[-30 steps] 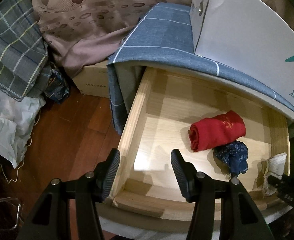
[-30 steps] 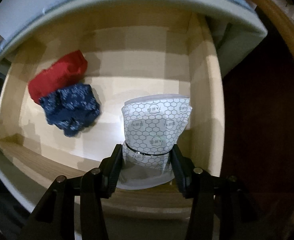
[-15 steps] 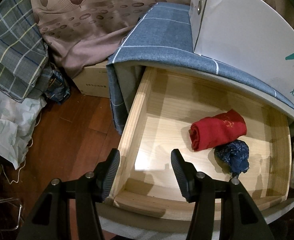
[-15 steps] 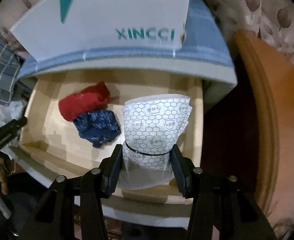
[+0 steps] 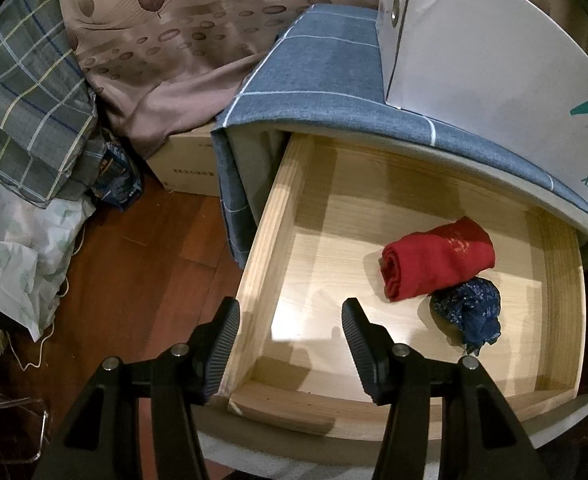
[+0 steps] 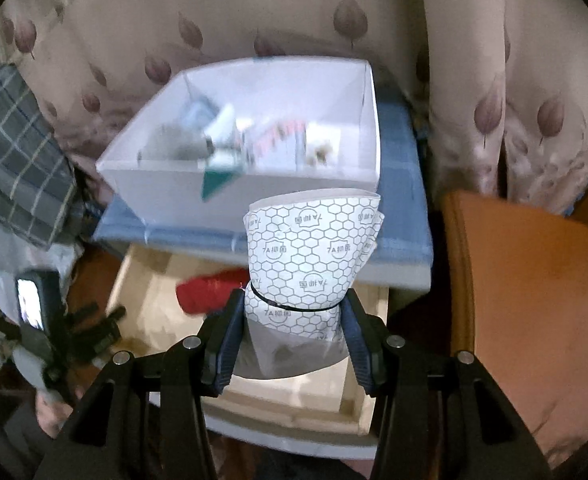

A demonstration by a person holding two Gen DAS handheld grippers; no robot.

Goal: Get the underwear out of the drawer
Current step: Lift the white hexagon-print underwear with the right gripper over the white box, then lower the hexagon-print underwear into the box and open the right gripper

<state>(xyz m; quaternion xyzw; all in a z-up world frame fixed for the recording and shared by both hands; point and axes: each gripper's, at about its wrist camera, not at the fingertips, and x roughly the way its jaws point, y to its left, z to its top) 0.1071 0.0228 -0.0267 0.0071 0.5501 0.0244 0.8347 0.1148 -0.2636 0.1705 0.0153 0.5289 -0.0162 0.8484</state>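
The right gripper (image 6: 289, 336) is clamped on a white packet of underwear (image 6: 312, 258), its fingers (image 6: 223, 344) pressed to the lower, narrower part just under a dark band, with the wide hexagon-printed top fanning out ahead of the tips. The packet is already above the open wooden drawer (image 6: 133, 276), in front of the white cardboard box (image 6: 221, 192) on the blue-covered cabinet top. To carry it off well, I judge the grip should stay firm and level — the packet looks soft and top-heavy, so tilting could let it fold or slide out between the pads. The view is blurred by motion, so the box's contents are hard to make out. The left gripper (image 5: 289, 342) hangs with its fingers spread wide and holding nothing; its left fingertip is over the drawer's left wall (image 5: 271, 248), the right one over bare drawer floor. Ahead and to the right of its fingers lie a rolled red garment (image 5: 438, 262) and, touching its near edge, a crumpled dark blue patterned one (image 5: 470, 314) — likely the next items to go, best approached from above with the fingers straddling the roll.
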